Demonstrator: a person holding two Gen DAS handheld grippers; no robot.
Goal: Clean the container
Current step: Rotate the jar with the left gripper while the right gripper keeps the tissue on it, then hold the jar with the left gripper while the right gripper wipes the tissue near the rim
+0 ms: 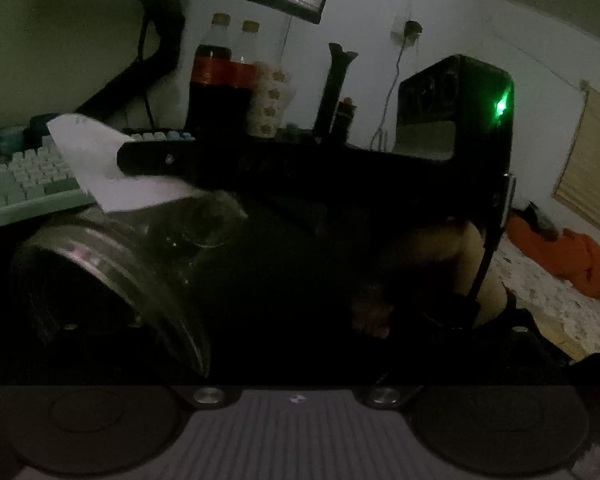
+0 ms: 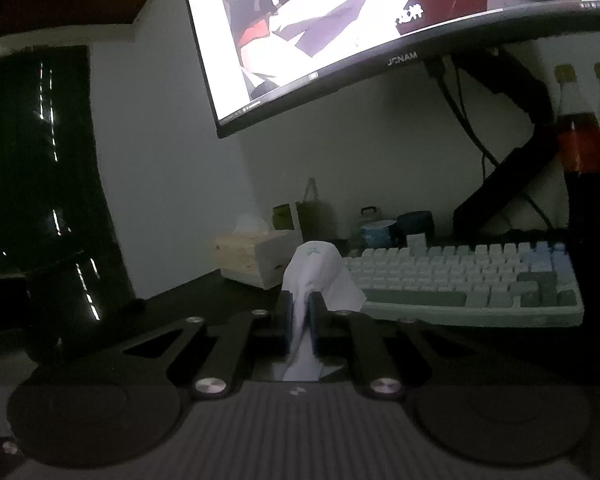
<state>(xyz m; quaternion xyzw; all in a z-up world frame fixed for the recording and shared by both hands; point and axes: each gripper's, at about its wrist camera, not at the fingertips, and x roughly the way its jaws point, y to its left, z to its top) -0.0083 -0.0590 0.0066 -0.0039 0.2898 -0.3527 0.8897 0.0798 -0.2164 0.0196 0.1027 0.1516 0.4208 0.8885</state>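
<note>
Dim room. Your right gripper [image 2: 300, 316] is clamped on a white tissue [image 2: 320, 276], centre of the right wrist view, jaws nearly together so the wad stands proud as a wiping tip. The glass container [image 1: 112, 264] lies on its side, lower left of the left wrist view, mouth toward the lens. The left gripper's fingers are not visible; jaws read fully spread, holding nothing that I can see. In that view the tissue sits just above the container, likely ready to wipe.
</note>
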